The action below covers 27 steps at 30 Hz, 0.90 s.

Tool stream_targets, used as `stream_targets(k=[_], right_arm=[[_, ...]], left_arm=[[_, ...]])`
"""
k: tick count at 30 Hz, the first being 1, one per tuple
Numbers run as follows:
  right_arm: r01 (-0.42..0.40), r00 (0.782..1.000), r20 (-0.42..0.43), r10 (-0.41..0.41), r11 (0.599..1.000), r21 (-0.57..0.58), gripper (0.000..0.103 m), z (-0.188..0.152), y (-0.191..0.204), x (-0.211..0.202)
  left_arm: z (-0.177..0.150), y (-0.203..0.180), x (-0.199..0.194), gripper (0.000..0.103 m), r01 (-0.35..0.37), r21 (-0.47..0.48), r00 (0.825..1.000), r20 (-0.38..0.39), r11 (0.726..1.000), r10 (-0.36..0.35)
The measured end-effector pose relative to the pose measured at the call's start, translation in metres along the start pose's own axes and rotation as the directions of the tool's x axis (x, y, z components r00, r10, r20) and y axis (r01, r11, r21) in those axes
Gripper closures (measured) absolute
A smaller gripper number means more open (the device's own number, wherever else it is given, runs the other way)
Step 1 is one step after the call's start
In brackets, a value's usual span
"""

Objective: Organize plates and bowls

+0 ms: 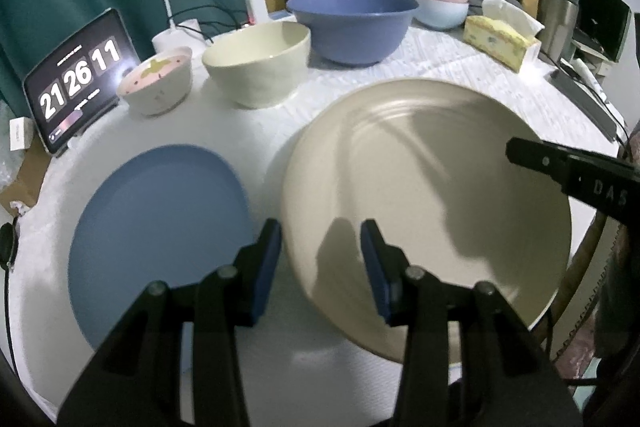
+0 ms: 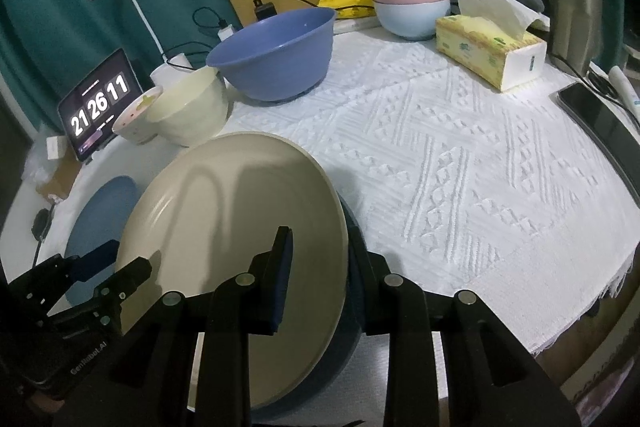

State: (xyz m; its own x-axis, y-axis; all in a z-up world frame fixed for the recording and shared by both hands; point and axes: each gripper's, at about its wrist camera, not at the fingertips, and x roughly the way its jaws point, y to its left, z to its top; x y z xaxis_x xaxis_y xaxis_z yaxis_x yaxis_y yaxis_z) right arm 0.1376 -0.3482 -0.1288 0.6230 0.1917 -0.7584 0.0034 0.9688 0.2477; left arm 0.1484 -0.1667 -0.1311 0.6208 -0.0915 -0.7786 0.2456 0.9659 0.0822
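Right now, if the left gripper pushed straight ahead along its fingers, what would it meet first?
Most likely the near-left rim of the large round beige plate, which sits between the left gripper's open fingers; depth is uncertain.

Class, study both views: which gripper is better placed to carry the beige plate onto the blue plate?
Right gripper: its jaws already straddle the beige plate rim. The left gripper hovers open, gripping nothing, beside the blue plate.
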Motion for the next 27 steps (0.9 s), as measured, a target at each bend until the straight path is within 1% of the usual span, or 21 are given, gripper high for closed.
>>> stream_targets(k=[7,19,27], right_arm=[[0.035,0.999,0.016,-0.036,0.999,0.021,0.073,0.003,-0.005,-0.003],[0.077,0.996,0.057,-0.076,0.997,-0.018,0.073,0.009,0.003,-0.015],[0.084,0.994,0.068,-0.081,0.995,-0.043,0.073,0.011,0.014,-0.02]], left_arm=[[0.002,0.001,-0.003,0.057,0.006,0.001,1.0,0.015,1.0,-0.006],[0.004,0.009,-0.011,0.057,0.017,-0.022,0.999,0.044,1.0,-0.016],[0.004,0.015,-0.019,0.057,0.036,-0.039,0.997,0.074,0.999,-0.034]])
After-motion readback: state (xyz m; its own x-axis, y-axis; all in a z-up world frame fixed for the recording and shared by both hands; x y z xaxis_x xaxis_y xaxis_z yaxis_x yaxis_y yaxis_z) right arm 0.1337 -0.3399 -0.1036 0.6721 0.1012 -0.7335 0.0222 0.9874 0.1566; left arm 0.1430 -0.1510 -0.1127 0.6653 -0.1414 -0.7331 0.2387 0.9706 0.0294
